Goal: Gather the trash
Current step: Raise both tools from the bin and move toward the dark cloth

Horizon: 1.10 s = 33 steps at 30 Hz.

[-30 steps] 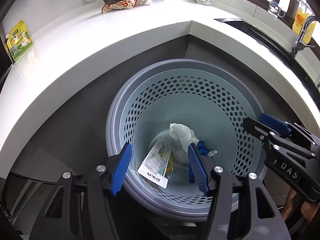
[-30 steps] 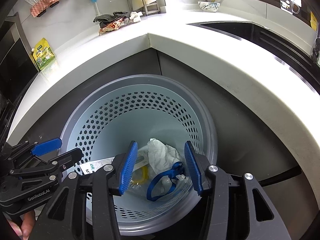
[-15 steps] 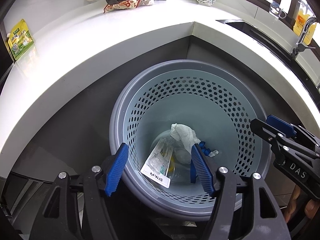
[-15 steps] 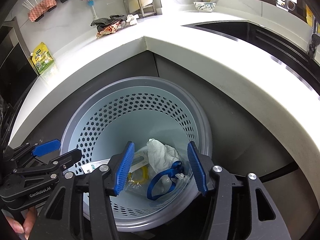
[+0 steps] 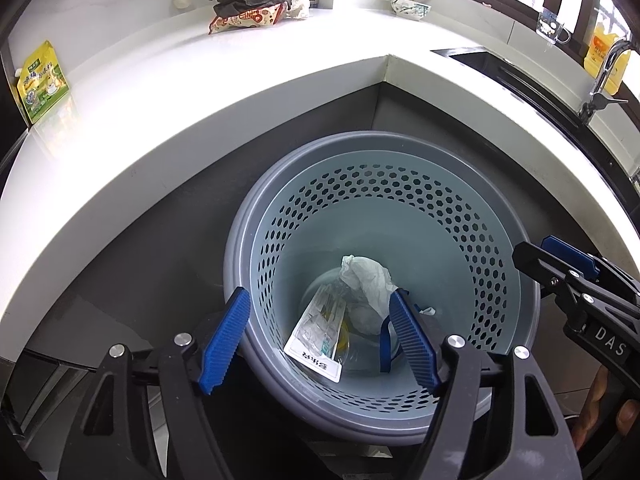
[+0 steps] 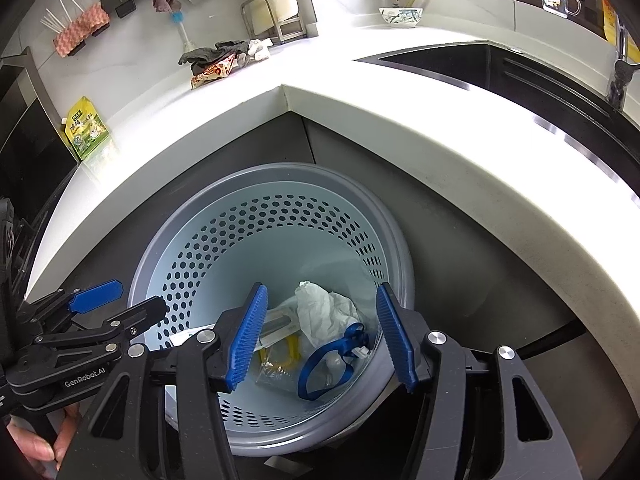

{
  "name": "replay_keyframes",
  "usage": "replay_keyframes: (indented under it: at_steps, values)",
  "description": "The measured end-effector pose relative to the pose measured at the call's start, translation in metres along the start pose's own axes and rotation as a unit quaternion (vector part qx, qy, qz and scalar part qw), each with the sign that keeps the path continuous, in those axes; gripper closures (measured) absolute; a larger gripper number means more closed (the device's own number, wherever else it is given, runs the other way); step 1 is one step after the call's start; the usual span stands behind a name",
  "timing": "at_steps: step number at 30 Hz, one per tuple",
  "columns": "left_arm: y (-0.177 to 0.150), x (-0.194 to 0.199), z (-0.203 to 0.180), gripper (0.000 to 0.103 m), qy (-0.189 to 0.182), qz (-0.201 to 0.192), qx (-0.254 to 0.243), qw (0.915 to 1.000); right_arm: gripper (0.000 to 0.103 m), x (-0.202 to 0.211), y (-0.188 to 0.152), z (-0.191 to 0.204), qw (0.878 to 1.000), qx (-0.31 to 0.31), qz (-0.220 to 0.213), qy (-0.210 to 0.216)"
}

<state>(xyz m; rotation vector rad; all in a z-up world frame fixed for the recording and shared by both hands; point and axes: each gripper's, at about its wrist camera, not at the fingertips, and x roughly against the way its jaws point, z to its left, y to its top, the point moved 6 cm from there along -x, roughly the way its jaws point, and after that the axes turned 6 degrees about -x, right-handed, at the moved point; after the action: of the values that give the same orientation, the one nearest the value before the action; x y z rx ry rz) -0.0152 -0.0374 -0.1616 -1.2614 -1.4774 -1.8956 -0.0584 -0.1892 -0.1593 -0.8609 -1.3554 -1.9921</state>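
Both the left gripper [image 5: 320, 338] and right gripper [image 6: 322, 334] hover wide and empty over the bin [image 5: 256, 236]; the remaining snack wrapper [image 5: 244, 20] lies far ahead on the counter [image 5: 168, 80], left of centre, long axis crosswise

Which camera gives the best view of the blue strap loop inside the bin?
The right wrist view: the blue strap loop lies in plain sight between the open right gripper fingers. In the left wrist view only a sliver of it shows, behind a finger of the open left gripper.

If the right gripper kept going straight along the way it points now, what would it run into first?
Probably the crumpled white tissue in the perforated basket; the open right gripper points into it. Depth is unclear, so the blue strap might come first.
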Motion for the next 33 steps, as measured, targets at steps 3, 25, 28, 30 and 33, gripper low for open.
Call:
replay_keyframes:
  at_steps: [3, 25, 28, 30, 33]
  values:
    - [0.003, 0.002, 0.002, 0.031, 0.0, -0.005, 0.001, 1.0, 0.048, 0.004, 0.001, -0.001, 1.0, -0.002, -0.003, 0.0]
    - [0.043, 0.012, 0.0, 0.024, 0.002, -0.044, -0.023, 0.9987, 0.046, 0.026, 0.021, -0.01, 1.0, -0.016, -0.025, -0.009]
    - [0.051, 0.015, 0.001, 0.022, 0.008, -0.051, -0.027, 0.9983, 0.044, 0.03, 0.028, -0.008, 0.999, -0.013, -0.032, -0.006]
    - [0.056, 0.017, 0.003, 0.02, 0.008, -0.055, -0.025, 0.9982, 0.044, 0.031, 0.033, -0.007, 0.999, -0.012, -0.035, -0.003]
    - [0.063, 0.021, 0.005, 0.019, 0.007, -0.06, -0.02, 0.998, 0.043, 0.035, 0.038, -0.007, 0.999, -0.013, -0.041, 0.001]
